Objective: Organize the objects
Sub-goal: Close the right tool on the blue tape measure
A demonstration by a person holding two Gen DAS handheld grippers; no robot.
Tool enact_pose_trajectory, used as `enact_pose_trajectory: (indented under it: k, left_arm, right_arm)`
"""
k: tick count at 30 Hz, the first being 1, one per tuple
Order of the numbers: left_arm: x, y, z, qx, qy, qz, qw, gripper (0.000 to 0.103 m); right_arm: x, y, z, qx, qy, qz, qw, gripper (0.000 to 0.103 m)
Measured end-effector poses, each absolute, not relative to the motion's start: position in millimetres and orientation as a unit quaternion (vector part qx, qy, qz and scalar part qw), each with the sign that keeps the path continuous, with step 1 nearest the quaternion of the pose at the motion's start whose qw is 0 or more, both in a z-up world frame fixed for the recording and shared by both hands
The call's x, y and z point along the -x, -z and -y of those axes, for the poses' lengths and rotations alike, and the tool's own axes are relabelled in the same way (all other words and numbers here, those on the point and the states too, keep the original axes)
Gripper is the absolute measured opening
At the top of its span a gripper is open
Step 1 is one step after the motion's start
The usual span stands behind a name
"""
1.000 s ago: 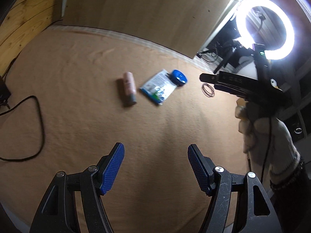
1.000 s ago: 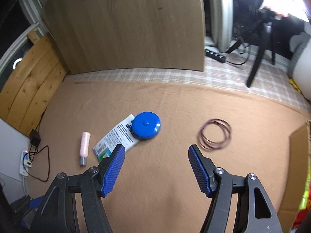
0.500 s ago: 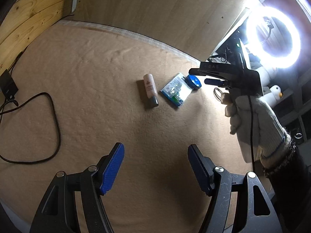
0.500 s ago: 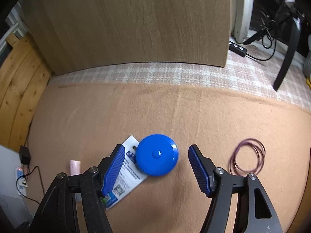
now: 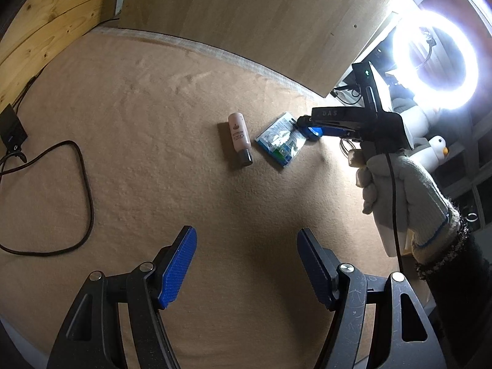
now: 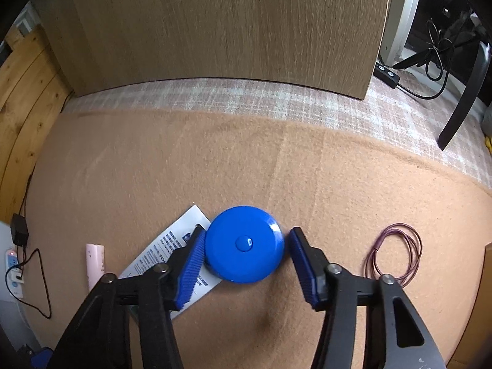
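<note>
Straddling the round blue tape measure (image 6: 244, 244), the right gripper (image 6: 246, 264) points steeply down at the tan blanket (image 6: 307, 169); its jaws have just been closing, the left pad touching or nearly touching the disc's rim, the right pad just short of it with a thin gap, so nothing is gripped yet. The disc lies low in the middle of the right wrist frame, overlapping one corner of a printed packet (image 6: 166, 246).

Only the right wrist view shows the coil of purple wire (image 6: 396, 255) clearly, at lower right. Only the left wrist view shows the gloved hand (image 5: 399, 190) gripping the right tool's handle at the right edge, a ring light (image 5: 436, 64) glaring at upper right, and the whole pink bottle (image 5: 240, 135) lying flat beside the packet.

Counted: one tape measure, one packet, one bottle, one wire coil.

At the bottom of its own frame, the left gripper (image 5: 246, 264) hangs over bare blanket, jaws wide and empty.
</note>
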State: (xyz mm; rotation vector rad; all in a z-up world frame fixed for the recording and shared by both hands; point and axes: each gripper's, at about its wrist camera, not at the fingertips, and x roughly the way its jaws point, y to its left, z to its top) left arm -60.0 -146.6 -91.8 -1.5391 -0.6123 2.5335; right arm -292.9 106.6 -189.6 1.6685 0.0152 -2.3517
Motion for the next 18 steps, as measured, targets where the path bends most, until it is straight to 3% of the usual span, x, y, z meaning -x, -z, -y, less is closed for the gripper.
enact_pose_trajectory:
  k: [18]
  left_arm:
    - [70, 87, 111, 0.507, -0.837, 0.190, 0.077, 0.071]
  right_arm:
    - [206, 189, -130, -0.552, 0.818, -0.048, 0.155, 0.046]
